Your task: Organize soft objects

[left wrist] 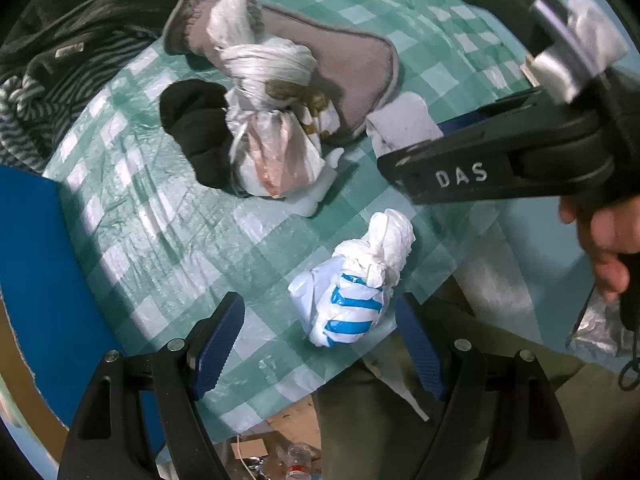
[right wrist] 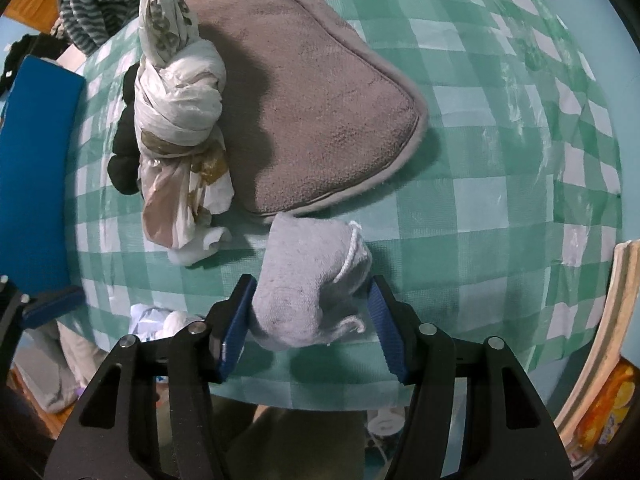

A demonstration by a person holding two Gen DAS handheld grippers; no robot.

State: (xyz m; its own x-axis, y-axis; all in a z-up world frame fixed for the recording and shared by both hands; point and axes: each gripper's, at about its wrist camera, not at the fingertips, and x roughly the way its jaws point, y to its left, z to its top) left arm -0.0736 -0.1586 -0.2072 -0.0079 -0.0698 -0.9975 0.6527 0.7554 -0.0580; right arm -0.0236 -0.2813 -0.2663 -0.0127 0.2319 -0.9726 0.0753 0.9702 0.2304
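The work surface is a table covered by a green-and-white checked plastic cloth, creased and glossy in places.

In the right wrist view, a folded pale grey fleece cloth with a white cord is seen between the blue-padded fingers of the right gripper, at 6 o'clock on the cloth. Both pads lie against the cloth's sides; the gripper is closed to a middling width on it.

At 12 o'clock from it a flat taupe plush cushion with a rounded corner lies on the table, its near edge just beside the fleece cloth. At 10 o'clock a knotted bundle of white and pinkish plastic bags rests partly against the cushion, with a black soft item touching its far side.

In the left wrist view, the left gripper is held wide apart, nothing between its pads. A knotted white plastic bag with blue stripes lies on the table edge just ahead of the fingers, at 12 o'clock, untouched.

Room: a blue flat panel is noted at 9 o'clock beside the table, and grey-and-white striped fabric is heaped at 10 o'clock past the table's edge. Clutter on a brown floor is visible below the table edge.
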